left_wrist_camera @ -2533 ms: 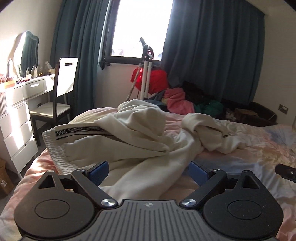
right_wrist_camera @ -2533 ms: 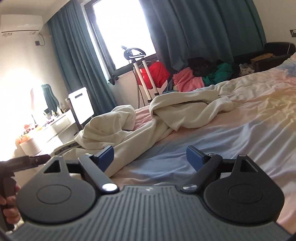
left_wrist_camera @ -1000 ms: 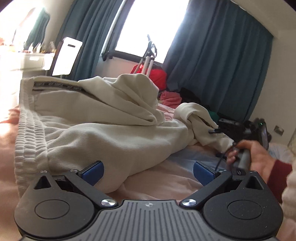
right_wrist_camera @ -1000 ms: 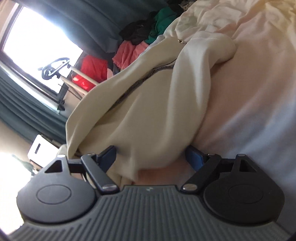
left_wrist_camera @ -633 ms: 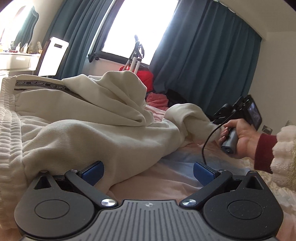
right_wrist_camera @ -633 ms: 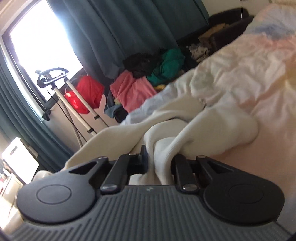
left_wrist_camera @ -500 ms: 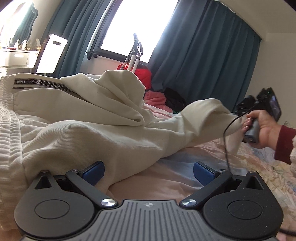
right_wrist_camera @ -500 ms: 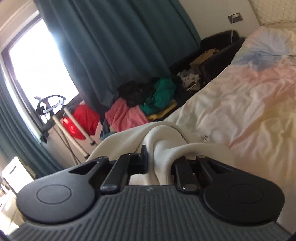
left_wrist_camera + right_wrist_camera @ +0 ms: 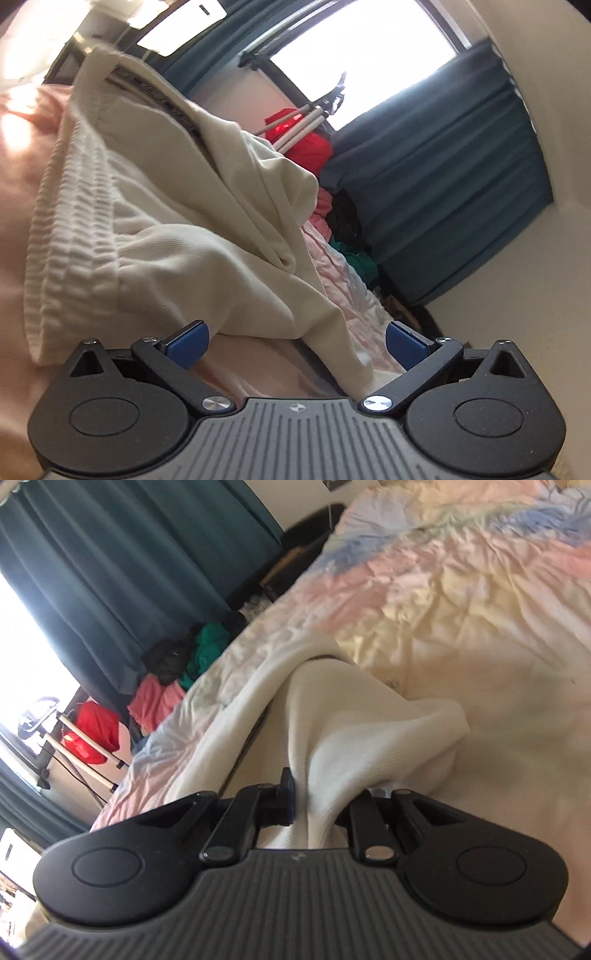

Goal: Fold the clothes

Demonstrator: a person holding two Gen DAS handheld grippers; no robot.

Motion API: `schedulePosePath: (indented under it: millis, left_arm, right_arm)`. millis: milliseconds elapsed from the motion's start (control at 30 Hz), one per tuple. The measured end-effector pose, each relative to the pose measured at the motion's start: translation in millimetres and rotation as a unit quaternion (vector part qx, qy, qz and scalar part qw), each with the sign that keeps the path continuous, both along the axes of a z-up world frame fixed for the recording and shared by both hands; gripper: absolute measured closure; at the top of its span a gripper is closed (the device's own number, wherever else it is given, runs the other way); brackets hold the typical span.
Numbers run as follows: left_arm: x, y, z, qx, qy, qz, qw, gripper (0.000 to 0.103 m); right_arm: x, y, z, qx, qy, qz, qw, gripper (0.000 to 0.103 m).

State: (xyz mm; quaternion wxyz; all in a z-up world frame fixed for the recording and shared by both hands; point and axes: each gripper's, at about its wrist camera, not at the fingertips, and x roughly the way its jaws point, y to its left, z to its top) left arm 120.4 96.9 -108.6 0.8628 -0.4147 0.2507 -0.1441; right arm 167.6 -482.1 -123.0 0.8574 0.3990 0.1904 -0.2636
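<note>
A cream sweatshirt (image 9: 192,236) lies crumpled on the bed, its ribbed hem (image 9: 70,236) at the left of the left wrist view. My left gripper (image 9: 295,339) is open just in front of the fabric, with a fold of the garment lying between its blue pads (image 9: 186,339). In the right wrist view my right gripper (image 9: 319,805) is shut on a cream sleeve end (image 9: 354,731) of the sweatshirt, held low over the pastel bedspread (image 9: 480,609). The cloth bunches up between the black fingers and trails away to the left.
Dark teal curtains (image 9: 443,166) and a bright window (image 9: 362,55) stand behind the bed. A pile of red, pink, black and green clothes (image 9: 173,679) lies on the floor by the curtains, beside a white-legged stand (image 9: 85,738). A white chair back (image 9: 181,26) shows at top left.
My right gripper has carried the gripped sleeve out over the bedspread and tilted. The left gripper has rolled sideways and dropped closer to the hem; the person's hand has left its view.
</note>
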Motion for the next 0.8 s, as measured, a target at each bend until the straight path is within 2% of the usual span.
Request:
schedulePosePath:
  millis: [133, 200, 267, 367, 400, 500, 533, 567, 600, 667, 733, 800]
  left_arm:
    - [2.8, 25.2, -21.2, -0.093, 0.079, 0.021, 0.9923, 0.0]
    - [6.3, 33.7, -34.9, -0.126, 0.101, 0.045, 0.9859, 0.0]
    - [12.1, 36.7, -44.0, -0.138, 0.11, 0.066, 0.982, 0.0]
    - [23.6, 38.2, -51.3, -0.147, 0.113, 0.076, 0.9797, 0.0]
    - [26.2, 38.9, -53.6, -0.152, 0.116, 0.083, 0.9781, 0.0]
    - [26.1, 47.4, -60.8, -0.189, 0.136, 0.125, 0.9644, 0.005]
    - [26.6, 52.1, -62.3, -0.204, 0.141, 0.135, 0.9593, 0.009]
    - [27.3, 56.2, -63.7, -0.213, 0.149, 0.142, 0.9552, 0.021]
    - [28.6, 59.3, -64.8, -0.21, 0.162, 0.14, 0.9539, 0.029]
    - [31.3, 65.4, -67.0, -0.204, 0.19, 0.137, 0.9507, 0.055]
    - [29.5, 72.3, -64.9, -0.209, 0.193, 0.144, 0.948, 0.064]
    - [25.4, 79.6, -60.7, -0.22, 0.184, 0.155, 0.9455, 0.072]
  right_arm:
    - [-6.7, 5.7, 3.1, -0.01, 0.021, 0.013, 1.0, 0.085]
    - [-12.5, 7.5, 2.8, -0.006, 0.036, 0.016, 0.999, 0.073]
    - [-21.0, 9.1, 3.0, 0.009, 0.041, 0.013, 0.999, 0.062]
    - [-39.3, 15.5, 10.1, 0.033, 0.03, -0.008, 0.999, 0.034]
    - [-39.9, 21.3, 13.0, 0.028, 0.023, 0.001, 0.999, 0.034]
    - [-41.8, 38.9, 21.5, 0.01, 0.001, 0.027, 1.0, 0.033]
    - [-42.5, 44.7, 24.3, 0.004, -0.006, 0.036, 0.999, 0.033]
    - [-43.1, 50.5, 27.2, -0.002, -0.014, 0.045, 0.999, 0.033]
    - [-43.7, 56.4, 30.0, -0.008, -0.021, 0.053, 0.998, 0.031]
    - [-45.0, 68.1, 35.7, -0.02, -0.036, 0.071, 0.997, 0.029]
    - [-46.1, 79.4, 41.2, -0.031, -0.05, 0.088, 0.994, 0.029]
    - [-42.7, 77.6, 38.4, -0.019, -0.054, 0.092, 0.994, 0.029]
